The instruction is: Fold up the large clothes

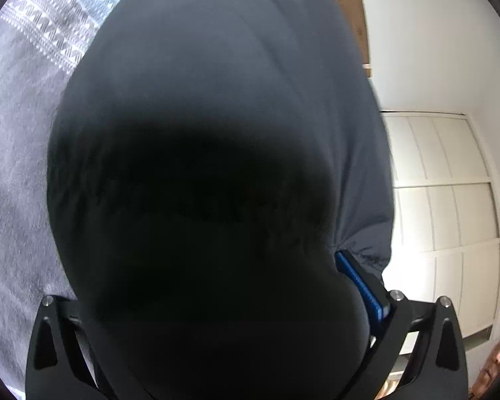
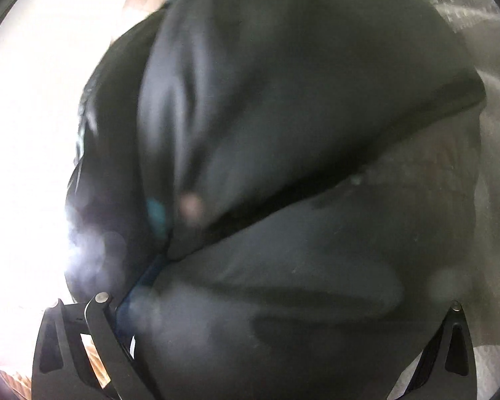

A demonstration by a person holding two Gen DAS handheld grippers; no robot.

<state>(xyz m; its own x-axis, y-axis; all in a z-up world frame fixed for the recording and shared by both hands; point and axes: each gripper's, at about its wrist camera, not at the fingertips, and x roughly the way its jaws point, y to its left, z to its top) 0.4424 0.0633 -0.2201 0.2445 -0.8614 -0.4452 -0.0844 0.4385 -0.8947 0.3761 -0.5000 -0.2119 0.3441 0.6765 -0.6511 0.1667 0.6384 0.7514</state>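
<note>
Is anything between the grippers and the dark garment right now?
No. The dark garment already drapes over both grippers; a blue pad presses against the cloth. The fabric hides the fingertips, so the grip itself cannot be confirmed. The patterned bedding lies behind.

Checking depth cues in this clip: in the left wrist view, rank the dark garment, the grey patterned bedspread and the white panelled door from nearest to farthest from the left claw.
1. Garment, draped over the left claw.
2. Bedspread, left, just beyond.
3. Door, right, across the room.

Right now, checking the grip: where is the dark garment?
The garment drapes over both grippers, filling both wrist views, above the grey patterned bedspread.
</note>
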